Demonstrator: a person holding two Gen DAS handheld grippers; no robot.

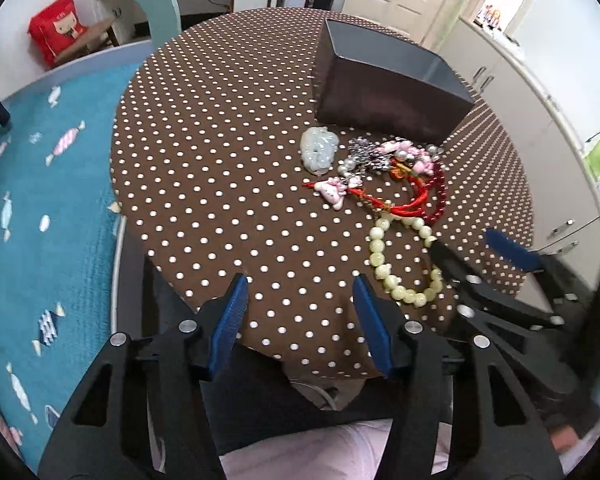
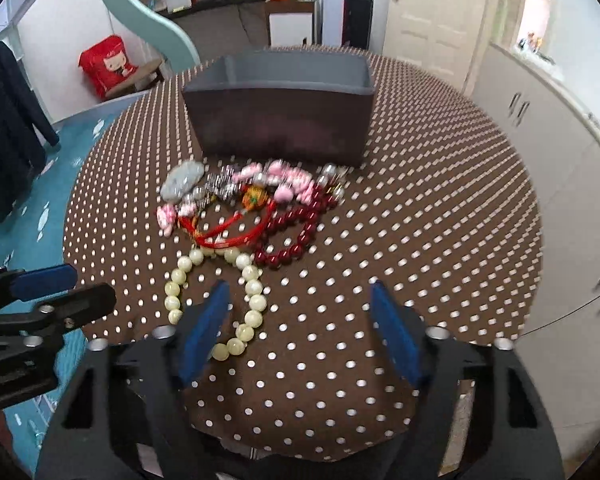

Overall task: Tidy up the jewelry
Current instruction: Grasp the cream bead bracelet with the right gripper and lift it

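A heap of jewelry lies on the brown polka-dot tablecloth point(image 1: 220, 160) in front of a dark open box point(image 1: 380, 96) point(image 2: 280, 128). It holds a pale jade pendant point(image 1: 318, 150) point(image 2: 182, 180), pink charms point(image 1: 332, 190) point(image 2: 288, 184), a red cord point(image 1: 404, 208) point(image 2: 228, 236), a dark red bead bracelet point(image 1: 440, 200) point(image 2: 300, 236) and a cream bead bracelet point(image 1: 377, 246) point(image 2: 256, 302) nearest me. My left gripper point(image 1: 300, 284) point(image 2: 92, 284) is open and empty over the near table edge, left of the cream bracelet. My right gripper point(image 2: 299, 288) point(image 1: 462, 240) is open, its left finger beside the cream beads, gripping nothing.
The round table's near edge point(image 2: 300, 452) lies just under both grippers. A blue candy-print surface point(image 1: 40, 220) spreads to the left, with a red bag point(image 1: 56, 28) behind it. White cabinets point(image 2: 560, 160) stand along the right; a white door point(image 2: 432, 12) is behind the table.
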